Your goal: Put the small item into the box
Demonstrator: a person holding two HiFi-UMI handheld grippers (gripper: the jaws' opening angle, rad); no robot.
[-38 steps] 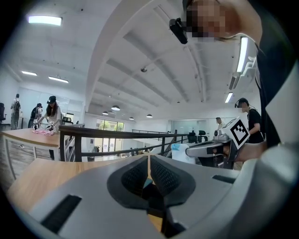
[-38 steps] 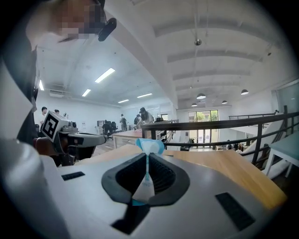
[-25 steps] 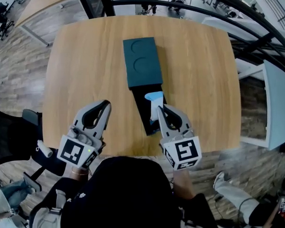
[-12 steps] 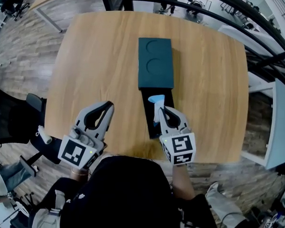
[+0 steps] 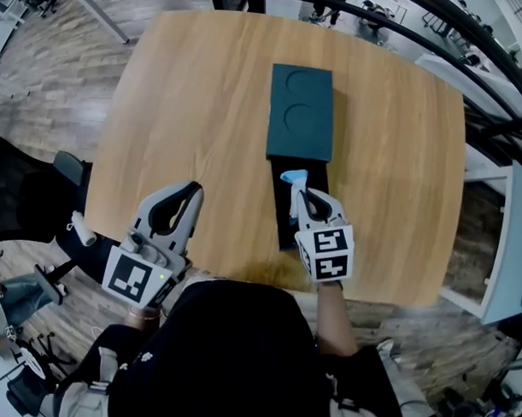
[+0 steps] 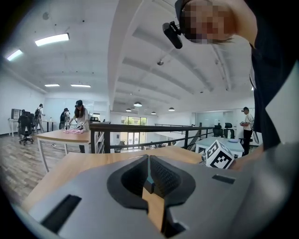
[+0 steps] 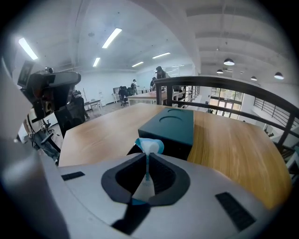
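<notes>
Blue-white, thin, flat small item [image 7: 149, 146]

The small item [image 7: 149, 145], a thin white packet with a pale blue top, stands edge-on, pinched between the fingers [image 7: 163, 176] of the right gripper [image 5: 300, 193], its blue end poking just past their tips. The dark teal box [image 5: 300, 112] lies just ahead of the fingers, lid with two round dents slid away, open black part beneath them
</notes>
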